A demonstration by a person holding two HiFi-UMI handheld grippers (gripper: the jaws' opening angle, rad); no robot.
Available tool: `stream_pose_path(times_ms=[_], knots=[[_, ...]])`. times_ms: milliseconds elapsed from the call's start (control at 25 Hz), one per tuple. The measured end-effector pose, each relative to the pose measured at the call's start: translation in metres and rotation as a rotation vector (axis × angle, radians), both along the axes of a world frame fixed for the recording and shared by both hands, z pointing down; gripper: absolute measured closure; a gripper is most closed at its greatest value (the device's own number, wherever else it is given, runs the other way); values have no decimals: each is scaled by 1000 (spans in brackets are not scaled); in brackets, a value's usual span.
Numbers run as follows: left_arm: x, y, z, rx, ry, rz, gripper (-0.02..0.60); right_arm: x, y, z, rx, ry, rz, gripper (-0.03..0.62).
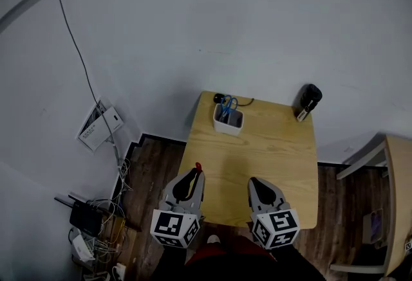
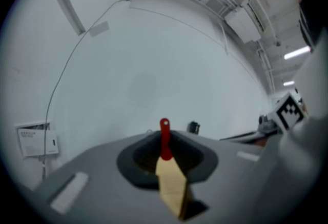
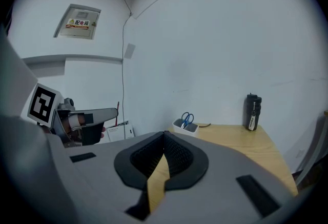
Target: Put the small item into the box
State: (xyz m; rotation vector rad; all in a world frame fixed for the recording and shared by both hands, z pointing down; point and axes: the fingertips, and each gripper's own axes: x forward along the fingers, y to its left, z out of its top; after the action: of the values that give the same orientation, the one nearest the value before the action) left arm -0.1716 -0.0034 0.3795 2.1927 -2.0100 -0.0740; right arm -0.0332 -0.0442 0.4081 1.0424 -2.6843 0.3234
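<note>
A white box [image 1: 228, 119] with blue-handled scissors in it stands at the far side of the wooden table [image 1: 270, 145]. My left gripper [image 1: 195, 172] hovers over the table's near left edge, shut on a small red stick-like item [image 1: 198, 166]. In the left gripper view the red item [image 2: 164, 138] pokes up from between the closed jaws of the left gripper [image 2: 164, 152]. My right gripper [image 1: 255, 182] is over the near right part of the table, shut and empty. The right gripper view shows the right gripper [image 3: 164, 137], the box [image 3: 184, 125] ahead and the left gripper [image 3: 89, 117] to the side.
A black bottle [image 1: 309, 100] stands at the table's far right corner. A small black object [image 1: 219, 98] lies behind the box. Cables and a router [image 1: 87, 218] clutter the floor at left. Another wooden piece of furniture [image 1: 398, 196] is at the right.
</note>
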Motion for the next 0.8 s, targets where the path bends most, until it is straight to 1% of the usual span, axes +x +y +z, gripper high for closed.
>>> stream_pose_path(times_ms=[320,520,800], knots=[[-1,-45,3,-15,-23,25,528,13,-42,2,-6,-6,61,586],[4,-88,3,-29,-45,57,528,23,-73,3,-16,-16,95,586],[15,-154,0,-33,-74,86,528,36,-118,8,-38,-20,117,586]])
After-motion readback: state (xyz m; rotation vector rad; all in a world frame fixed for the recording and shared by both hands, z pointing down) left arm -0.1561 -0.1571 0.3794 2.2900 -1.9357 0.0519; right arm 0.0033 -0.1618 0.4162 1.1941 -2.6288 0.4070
